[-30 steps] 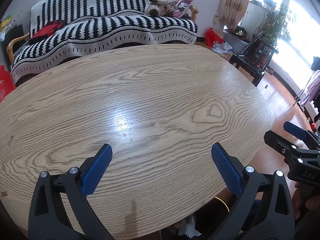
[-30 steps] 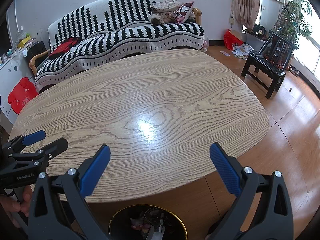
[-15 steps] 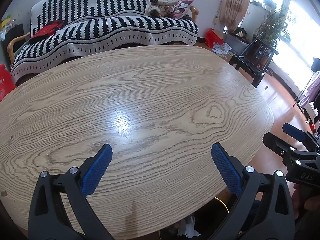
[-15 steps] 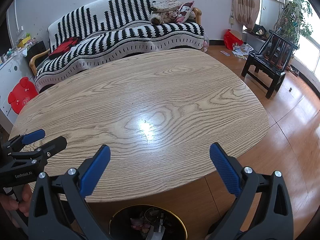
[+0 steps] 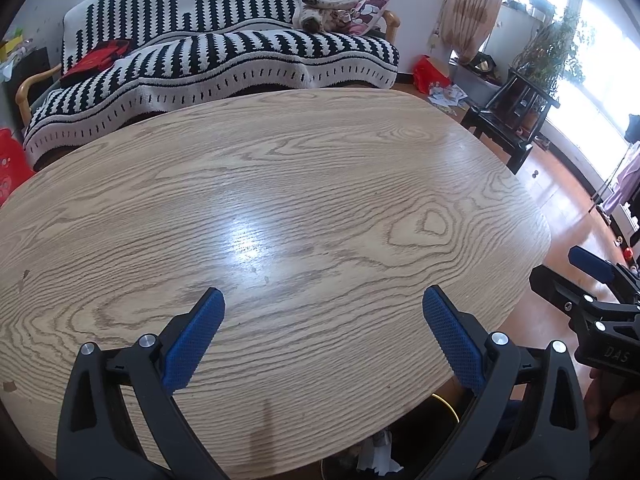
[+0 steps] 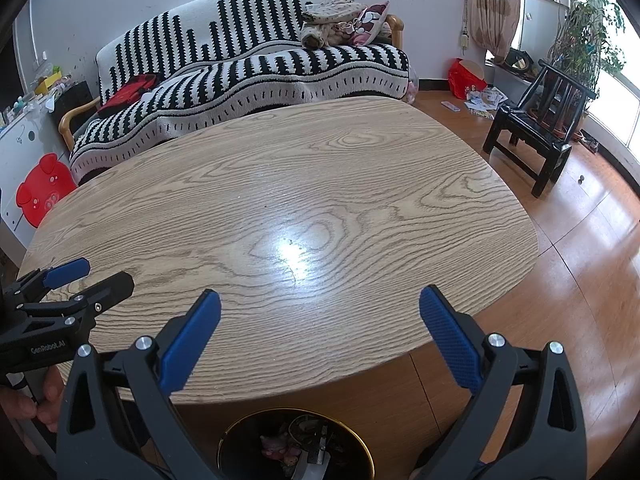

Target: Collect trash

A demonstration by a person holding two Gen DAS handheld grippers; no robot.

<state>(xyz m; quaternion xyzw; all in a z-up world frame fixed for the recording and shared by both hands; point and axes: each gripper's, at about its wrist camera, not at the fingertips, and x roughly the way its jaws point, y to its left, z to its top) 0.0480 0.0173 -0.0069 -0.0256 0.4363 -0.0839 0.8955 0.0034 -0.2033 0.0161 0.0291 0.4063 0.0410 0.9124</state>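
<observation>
A black trash bin point(image 6: 296, 446) with a gold rim stands on the floor below the near edge of the oval wooden table point(image 6: 280, 216); crumpled wrappers and paper lie inside it. In the left wrist view only a sliver of the bin point(image 5: 400, 440) shows under the table edge. My left gripper point(image 5: 323, 312) hovers open over the bare tabletop point(image 5: 280, 208), nothing between its blue pads. My right gripper point(image 6: 320, 314) is open too, above the table's near edge and the bin. Each gripper shows in the other's view: the left gripper point(image 6: 86, 280) at the left, the right gripper point(image 5: 560, 270) at the right.
Behind the table stands a sofa point(image 6: 248, 64) under a black-and-white striped cover, with red cloth and pillows on it. A black wooden chair point(image 6: 540, 120) stands at the right on the wood floor. A red stool point(image 6: 40, 188) sits at the left. Papers and a red bag point(image 6: 464, 74) lie near the curtain.
</observation>
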